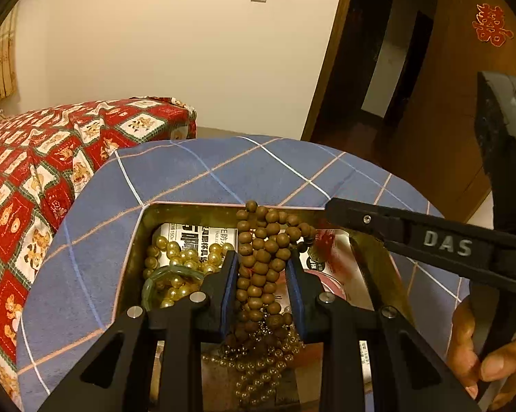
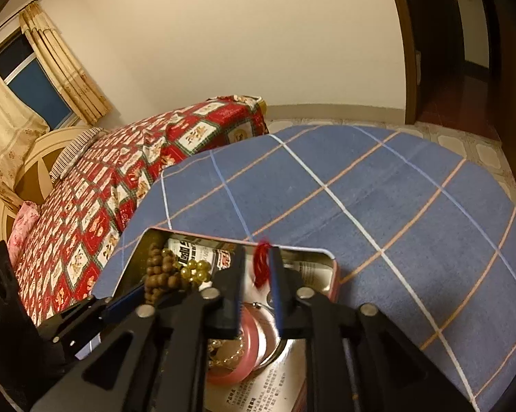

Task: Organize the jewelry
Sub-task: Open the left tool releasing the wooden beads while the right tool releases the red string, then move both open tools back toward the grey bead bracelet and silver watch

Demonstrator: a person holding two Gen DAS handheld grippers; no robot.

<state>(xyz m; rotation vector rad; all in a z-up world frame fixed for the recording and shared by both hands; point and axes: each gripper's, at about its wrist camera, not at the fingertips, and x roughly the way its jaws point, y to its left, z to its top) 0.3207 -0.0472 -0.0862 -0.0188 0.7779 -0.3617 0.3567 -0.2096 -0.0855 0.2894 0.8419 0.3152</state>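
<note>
- Brown beads (image 1: 262, 267) are clamped between the left gripper (image 1: 262, 274) pads, hanging into the tin (image 1: 134, 240) below.
- A red tassel (image 2: 261, 264) lies between the right gripper (image 2: 258, 285) fingers, apparently loose, jaws parted.

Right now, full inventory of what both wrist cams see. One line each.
Tin box: one, gold inside, pink rim, open on the blue cloth.
Wooden bead strand: one, brown, bunched between the left gripper's fingers over the box.
Pearl beads: one pile, pale gold, box's left side.
Bangle: one, pink, in the box.
Red tassel: one, between the right gripper's fingers.
Printed leaflet: one, white, box bottom.
Blue checked cloth: one, under the box.
Bed: one, red patterned cover, left.
Left gripper: black, closed on the strand.
Right gripper: black, slightly apart.
Hand: one, lower right.
</note>
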